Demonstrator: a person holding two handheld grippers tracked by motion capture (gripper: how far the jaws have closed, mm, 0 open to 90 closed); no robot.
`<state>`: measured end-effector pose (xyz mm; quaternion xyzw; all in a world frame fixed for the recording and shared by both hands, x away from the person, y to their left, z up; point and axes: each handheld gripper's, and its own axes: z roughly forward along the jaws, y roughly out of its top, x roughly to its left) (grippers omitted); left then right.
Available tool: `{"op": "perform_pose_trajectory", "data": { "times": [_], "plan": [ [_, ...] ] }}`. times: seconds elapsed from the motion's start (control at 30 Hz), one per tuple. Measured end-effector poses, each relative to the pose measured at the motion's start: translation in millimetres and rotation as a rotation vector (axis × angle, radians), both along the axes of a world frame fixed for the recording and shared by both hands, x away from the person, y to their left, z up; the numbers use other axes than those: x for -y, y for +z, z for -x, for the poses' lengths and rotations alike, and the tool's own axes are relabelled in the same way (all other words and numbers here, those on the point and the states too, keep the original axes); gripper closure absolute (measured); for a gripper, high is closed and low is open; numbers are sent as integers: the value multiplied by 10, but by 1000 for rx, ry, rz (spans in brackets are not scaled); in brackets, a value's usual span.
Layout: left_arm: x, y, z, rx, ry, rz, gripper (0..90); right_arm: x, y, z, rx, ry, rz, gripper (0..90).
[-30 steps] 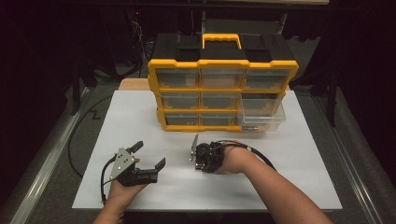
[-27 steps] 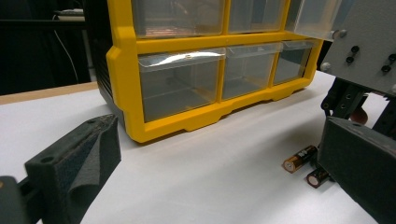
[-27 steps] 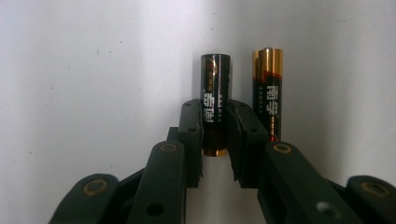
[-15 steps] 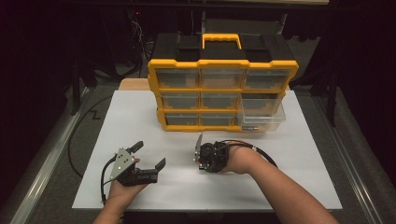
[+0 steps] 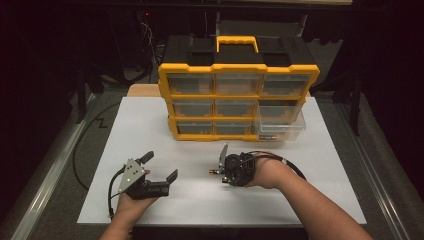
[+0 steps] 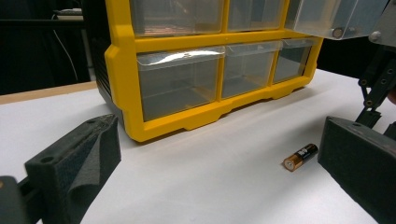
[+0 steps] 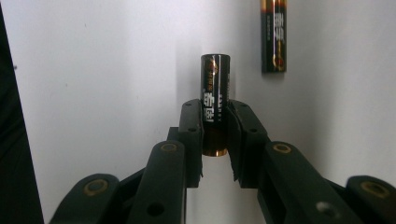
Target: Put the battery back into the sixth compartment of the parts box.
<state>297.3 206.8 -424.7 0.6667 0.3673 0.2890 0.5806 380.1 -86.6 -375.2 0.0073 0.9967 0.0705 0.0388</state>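
In the right gripper view my right gripper is shut on a black and copper battery, held a little above the white table and pointing down at it. A second battery lies on the table just beyond; the left gripper view shows the same battery beside the right jaw pad. In the high view my right gripper is in front of the yellow organizer. My left gripper rests at the front left, open, with nothing between its jaws.
The organizer has several clear drawers. Its right-hand drawer is pulled out over the white sheet, with small items inside. A cable runs along the left of the table. Metal rails edge both sides.
My right hand has shifted slightly to the right and up with the battery still in its jaws. The left gripper has stayed in place.
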Motion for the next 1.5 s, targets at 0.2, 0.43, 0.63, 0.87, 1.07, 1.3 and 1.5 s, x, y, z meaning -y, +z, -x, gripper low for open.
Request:
{"op": "perform_pose_trajectory", "data": {
  "times": [0.2,0.43,0.63,0.87,1.07,1.3,1.5],
  "plan": [
    [1,0,2,0,0,0,5,98,21,16,2,-18,2,788],
    [-2,0,2,1,1,0,5,194,41,28,5,-28,18,789],
    [-3,0,3,2,0,0,5,273,54,23,5,-38,17,789],
    [-3,1,4,3,0,0,5,367,61,22,5,-52,19,789],
    [-4,2,5,3,0,-1,5,457,105,26,9,-65,25,789],
    [-4,2,5,3,0,0,5,574,146,26,7,-86,21,789],
    [-1,2,7,3,-1,-2,4,649,167,23,8,-92,25,789]
  ]
}}
